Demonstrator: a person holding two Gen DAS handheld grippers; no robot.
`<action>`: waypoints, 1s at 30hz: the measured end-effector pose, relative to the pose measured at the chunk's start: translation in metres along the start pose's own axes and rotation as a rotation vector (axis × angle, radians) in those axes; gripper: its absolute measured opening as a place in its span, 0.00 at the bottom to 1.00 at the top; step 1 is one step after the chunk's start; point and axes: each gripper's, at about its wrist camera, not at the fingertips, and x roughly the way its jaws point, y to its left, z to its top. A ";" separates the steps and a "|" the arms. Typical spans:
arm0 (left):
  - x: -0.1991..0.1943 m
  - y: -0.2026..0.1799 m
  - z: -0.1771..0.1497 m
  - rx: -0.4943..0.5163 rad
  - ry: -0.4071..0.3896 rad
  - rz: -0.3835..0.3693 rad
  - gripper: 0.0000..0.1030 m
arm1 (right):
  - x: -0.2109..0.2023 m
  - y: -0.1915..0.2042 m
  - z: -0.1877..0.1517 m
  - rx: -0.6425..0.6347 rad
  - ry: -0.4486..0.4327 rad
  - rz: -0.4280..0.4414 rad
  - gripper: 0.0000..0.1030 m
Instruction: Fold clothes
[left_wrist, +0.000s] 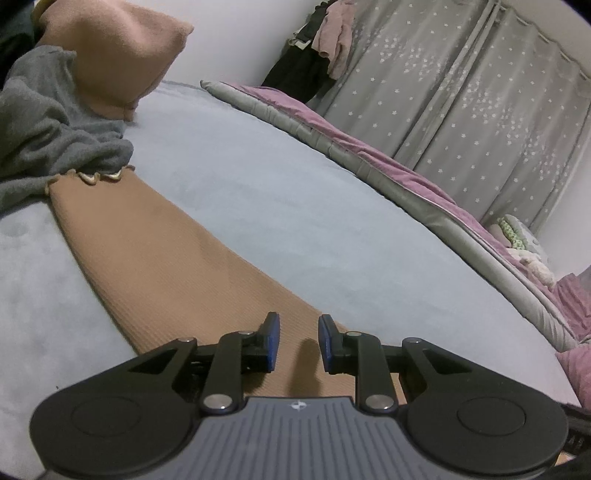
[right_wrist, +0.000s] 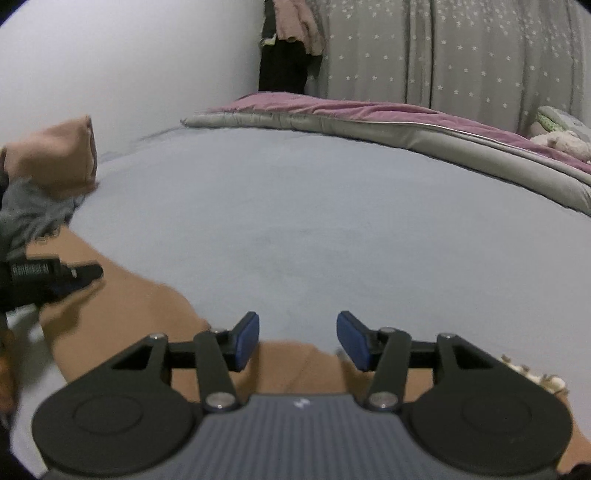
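A pale blue bed (left_wrist: 258, 184) fills both views. A tan garment (left_wrist: 166, 258) lies flat on it, running from the left middle of the frame down under both tongs. The left gripper (left_wrist: 295, 341) hovers over the cloth, released, with nothing between its pads. The right gripper (right_wrist: 297, 341) is spread wider over the garment's lower edge, empty. A grey garment (left_wrist: 48, 136) lies crumpled at upper left.

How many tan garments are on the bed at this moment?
2. One tan ribbed garment lies flat under both open grippers, the left gripper and the right gripper. A second tan piece is heaped at the far left by a grey sweater. More may be hidden.
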 end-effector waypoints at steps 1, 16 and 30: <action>0.000 0.000 0.000 0.003 0.001 0.003 0.22 | 0.003 -0.001 -0.003 -0.011 0.010 -0.001 0.47; 0.004 -0.003 -0.004 0.017 0.006 0.033 0.22 | 0.020 0.018 -0.015 -0.099 -0.005 -0.131 0.13; 0.004 -0.002 -0.006 0.005 0.005 0.029 0.22 | -0.053 -0.022 -0.030 0.077 -0.073 -0.162 0.52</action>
